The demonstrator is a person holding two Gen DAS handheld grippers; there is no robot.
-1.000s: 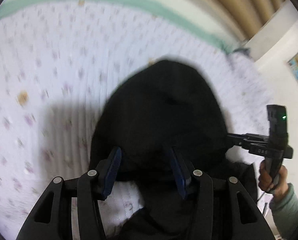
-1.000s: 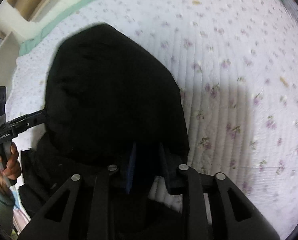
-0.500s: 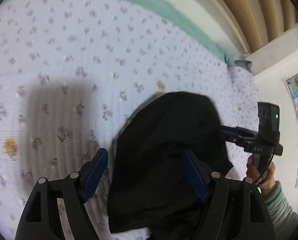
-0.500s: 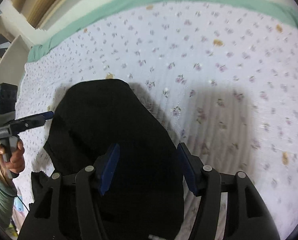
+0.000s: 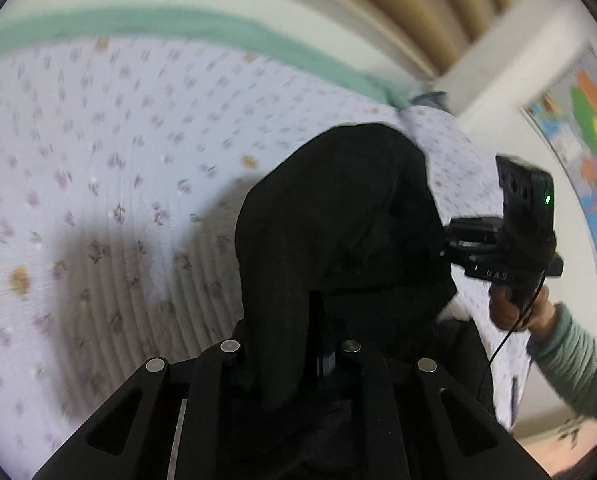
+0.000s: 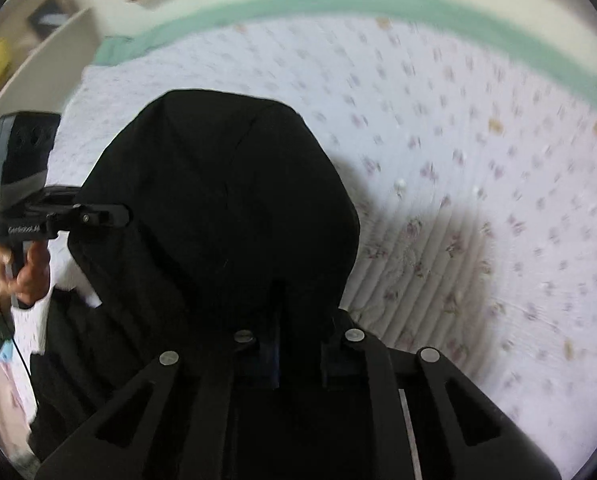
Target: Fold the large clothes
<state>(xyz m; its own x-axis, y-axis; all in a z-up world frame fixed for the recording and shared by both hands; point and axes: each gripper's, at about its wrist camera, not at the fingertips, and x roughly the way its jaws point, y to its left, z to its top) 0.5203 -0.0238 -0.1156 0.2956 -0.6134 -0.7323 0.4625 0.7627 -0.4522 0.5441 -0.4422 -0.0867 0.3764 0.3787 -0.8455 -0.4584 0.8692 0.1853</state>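
Note:
A large black garment (image 5: 338, 232) hangs bunched between my two grippers above a bed; it also fills the middle of the right wrist view (image 6: 226, 208). My left gripper (image 5: 294, 344) is shut on the garment's near edge, its fingers buried in cloth. My right gripper (image 6: 294, 336) is shut on the garment too. In the left wrist view the right gripper (image 5: 450, 240) shows at the garment's right edge. In the right wrist view the left gripper (image 6: 126, 216) shows at its left edge.
The bed has a white quilt with small purple flowers (image 5: 98, 184) and a green border (image 6: 378, 0) along the far side. A wall map (image 5: 590, 152) hangs at the right. Shelves (image 6: 38, 52) stand at the left of the bed.
Half a second ago both grippers were open over the garment lying on the quilt. Now both have shut on it and lifted it off the bed.

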